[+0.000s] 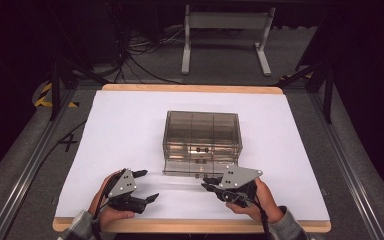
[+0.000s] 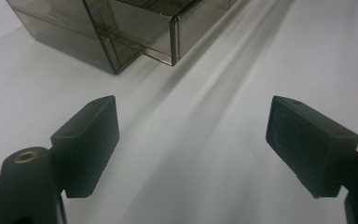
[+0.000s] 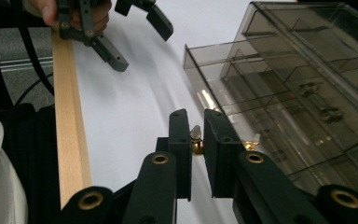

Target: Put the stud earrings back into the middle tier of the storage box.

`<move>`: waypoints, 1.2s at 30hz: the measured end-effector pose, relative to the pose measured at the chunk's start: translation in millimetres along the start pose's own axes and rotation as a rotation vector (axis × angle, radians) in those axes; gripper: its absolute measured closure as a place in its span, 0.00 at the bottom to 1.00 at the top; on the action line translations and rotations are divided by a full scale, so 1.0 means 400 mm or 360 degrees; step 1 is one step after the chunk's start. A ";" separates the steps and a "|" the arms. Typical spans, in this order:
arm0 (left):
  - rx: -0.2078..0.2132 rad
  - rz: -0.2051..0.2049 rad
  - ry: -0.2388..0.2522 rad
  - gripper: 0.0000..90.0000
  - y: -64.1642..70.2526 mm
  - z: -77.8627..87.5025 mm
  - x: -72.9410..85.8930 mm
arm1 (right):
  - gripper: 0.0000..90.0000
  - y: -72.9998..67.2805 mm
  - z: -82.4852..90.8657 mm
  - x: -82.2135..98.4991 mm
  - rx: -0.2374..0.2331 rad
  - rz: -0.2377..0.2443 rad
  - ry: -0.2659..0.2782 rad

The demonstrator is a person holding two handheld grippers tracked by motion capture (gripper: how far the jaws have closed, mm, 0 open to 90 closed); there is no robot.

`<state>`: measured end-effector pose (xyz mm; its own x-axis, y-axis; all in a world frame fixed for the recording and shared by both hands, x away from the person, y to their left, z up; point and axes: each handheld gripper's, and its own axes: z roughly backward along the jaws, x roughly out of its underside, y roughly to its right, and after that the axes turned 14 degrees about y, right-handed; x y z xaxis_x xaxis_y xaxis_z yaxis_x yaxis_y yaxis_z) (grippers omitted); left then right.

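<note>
One small brass knob on the lower drawer of my smoky plastic organizer box is pinched between my right tool, so I can slide that drawer, now partly out, toward me. My left tool rests spread wide, holding nothing, on the white desk nearby.

High view dim, surroundings dark; white surface lit from above, streaked soft shadows; near tool parts blurred.
</note>
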<state>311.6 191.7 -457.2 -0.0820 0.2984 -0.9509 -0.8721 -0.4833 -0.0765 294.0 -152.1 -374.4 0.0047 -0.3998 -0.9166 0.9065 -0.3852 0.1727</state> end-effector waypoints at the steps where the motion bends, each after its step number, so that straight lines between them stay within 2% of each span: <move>1: -0.0001 0.0001 0.0000 0.20 0.000 0.000 0.000 | 0.92 0.004 0.002 -0.004 0.0012 -0.0007 0.0003; 9: -0.0001 0.0009 0.0002 0.20 0.000 0.000 0.000 | 0.92 0.034 0.005 -0.017 0.0062 -0.0028 0.0013; 18: 0.0000 0.0002 0.0001 0.20 0.000 0.000 0.000 | 0.92 0.065 -0.015 -0.022 0.0091 -0.0052 -0.0008; 36: 0.0001 -0.0001 0.0001 0.20 0.000 0.000 0.000 | 0.92 0.087 -0.048 -0.023 0.0095 -0.0065 -0.0036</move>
<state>311.4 191.8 -457.2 -0.0810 0.2981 -0.9511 -0.8725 -0.4825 -0.0769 333.6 -146.0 -366.7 -0.0418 -0.4011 -0.9151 0.8790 -0.4502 0.1572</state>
